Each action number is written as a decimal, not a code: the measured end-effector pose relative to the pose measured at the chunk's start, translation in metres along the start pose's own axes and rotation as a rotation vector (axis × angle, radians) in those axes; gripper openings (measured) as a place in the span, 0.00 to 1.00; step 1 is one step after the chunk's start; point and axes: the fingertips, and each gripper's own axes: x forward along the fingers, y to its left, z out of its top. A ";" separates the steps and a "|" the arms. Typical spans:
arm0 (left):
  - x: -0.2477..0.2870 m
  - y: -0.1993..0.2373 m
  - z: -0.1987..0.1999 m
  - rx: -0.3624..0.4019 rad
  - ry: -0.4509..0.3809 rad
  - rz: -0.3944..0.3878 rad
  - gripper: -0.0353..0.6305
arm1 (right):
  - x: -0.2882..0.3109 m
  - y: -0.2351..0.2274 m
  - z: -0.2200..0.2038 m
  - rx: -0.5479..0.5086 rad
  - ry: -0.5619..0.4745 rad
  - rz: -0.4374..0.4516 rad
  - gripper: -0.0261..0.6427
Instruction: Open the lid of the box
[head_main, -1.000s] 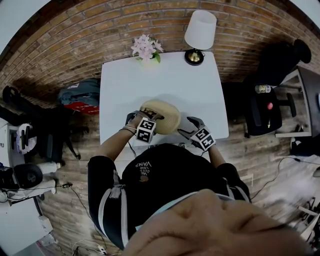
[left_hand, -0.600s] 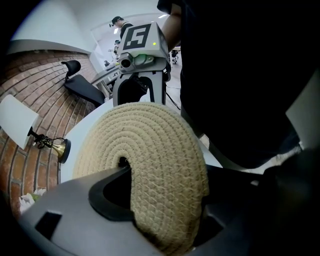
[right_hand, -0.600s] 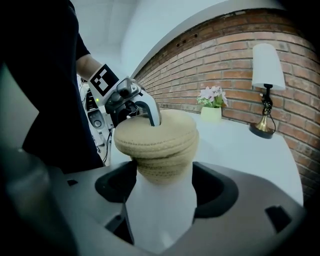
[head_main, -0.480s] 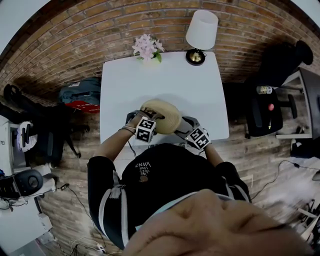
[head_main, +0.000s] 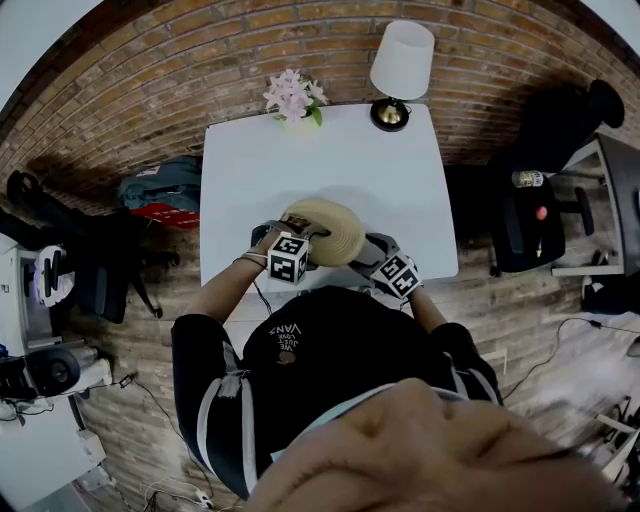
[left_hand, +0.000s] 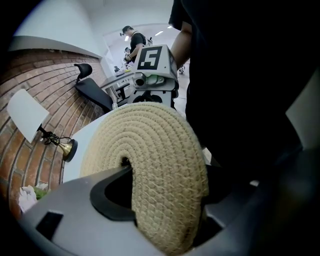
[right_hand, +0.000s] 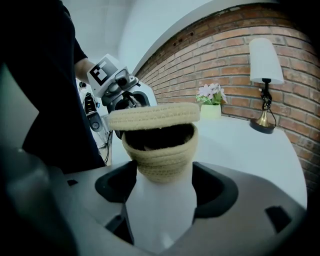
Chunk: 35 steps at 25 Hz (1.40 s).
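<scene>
A round woven rope box (right_hand: 160, 152) stands near the front edge of the white table (head_main: 320, 160). Its flat coiled lid (head_main: 325, 230) (right_hand: 152, 116) is raised at the left, with a dark gap showing under it. My left gripper (head_main: 296, 232) (left_hand: 165, 200) has the lid's (left_hand: 150, 160) rim between its jaws, which are closing on it. My right gripper (head_main: 370, 252) (right_hand: 162, 175) reaches in from the right, its two tips against the sides of the box body. The left gripper's marker cube (right_hand: 102, 72) shows behind the box.
A table lamp (head_main: 400, 65) with a white shade stands at the table's back right corner. A pot of pink flowers (head_main: 292, 97) is at the back edge. A brick wall runs behind the table. An office chair (head_main: 525, 215) stands to the right, bags (head_main: 160, 190) to the left.
My right gripper has moved left, up to the box, and has stayed there. The left gripper has shifted only slightly, still at the lid's rim.
</scene>
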 end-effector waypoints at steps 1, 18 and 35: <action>-0.002 0.001 0.002 -0.004 -0.011 0.006 0.58 | 0.000 0.000 0.000 0.002 0.001 -0.001 0.51; -0.048 0.026 0.021 -0.181 -0.206 0.218 0.58 | 0.000 -0.002 0.000 0.033 0.006 -0.022 0.51; -0.092 0.052 0.004 -0.367 -0.302 0.449 0.58 | -0.002 -0.001 -0.003 0.079 0.034 -0.058 0.51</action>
